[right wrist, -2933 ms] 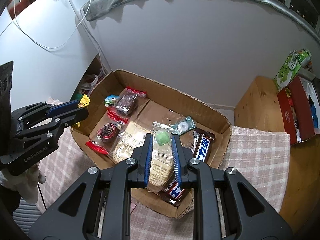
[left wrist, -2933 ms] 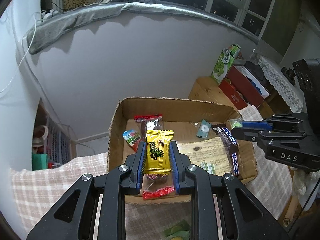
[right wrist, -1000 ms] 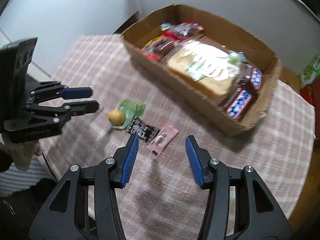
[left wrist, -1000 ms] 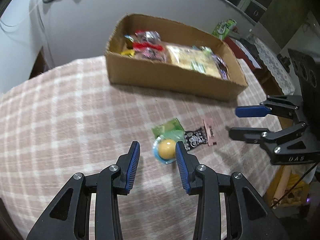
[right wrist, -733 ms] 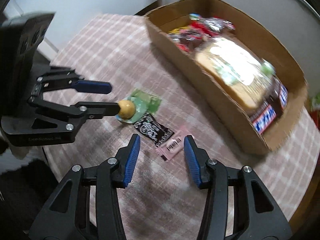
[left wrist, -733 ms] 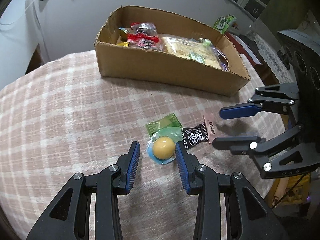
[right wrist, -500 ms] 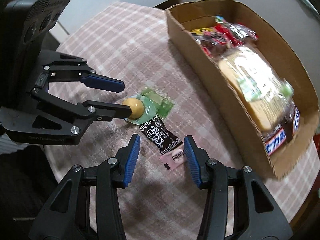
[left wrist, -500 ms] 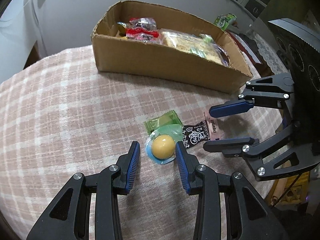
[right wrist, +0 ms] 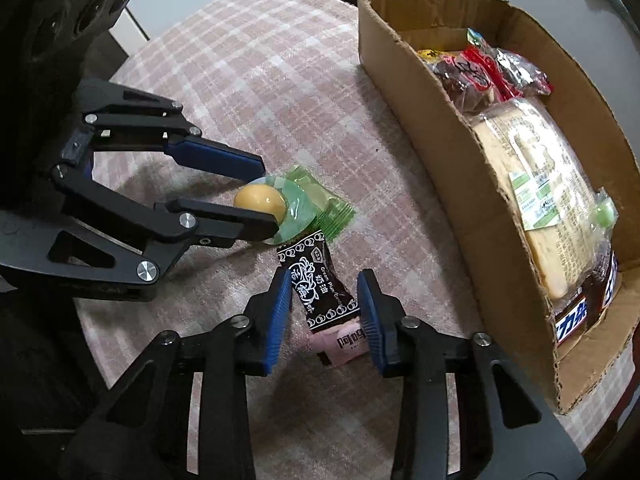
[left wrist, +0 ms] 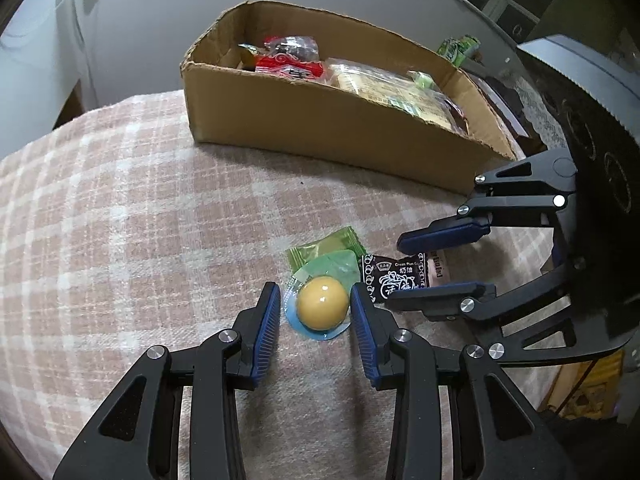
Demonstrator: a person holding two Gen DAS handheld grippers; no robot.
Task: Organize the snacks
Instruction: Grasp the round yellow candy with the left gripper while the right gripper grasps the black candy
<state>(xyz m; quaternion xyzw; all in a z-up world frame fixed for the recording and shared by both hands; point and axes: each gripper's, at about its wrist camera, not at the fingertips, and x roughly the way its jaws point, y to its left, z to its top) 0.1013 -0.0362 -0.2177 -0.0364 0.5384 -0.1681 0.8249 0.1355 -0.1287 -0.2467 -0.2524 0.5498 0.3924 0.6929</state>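
Note:
A yellow jelly cup (left wrist: 321, 307) with a blue-green rim lies on the checked tablecloth, partly on a green packet (left wrist: 326, 247). My left gripper (left wrist: 314, 300) is open with its jaws on either side of the cup; it also shows in the right wrist view (right wrist: 264, 202). A black plum-candy packet (right wrist: 318, 286) and a pink packet (right wrist: 346, 342) lie beside the cup. My right gripper (right wrist: 324, 284) is open and straddles the black packet; it also shows in the left wrist view (left wrist: 424, 264).
An open cardboard box (left wrist: 320, 120) holds several snacks: red packets (right wrist: 480, 68), a bread pack (right wrist: 536, 184) and a chocolate bar (right wrist: 572, 320). The pink checked tablecloth (left wrist: 120, 220) covers the round table. A wooden cabinet with boxes stands behind.
Both grippers have left the box, opened and come down over the loose snacks. The left jaws now flank the jelly cup and the right jaws flank the black packet.

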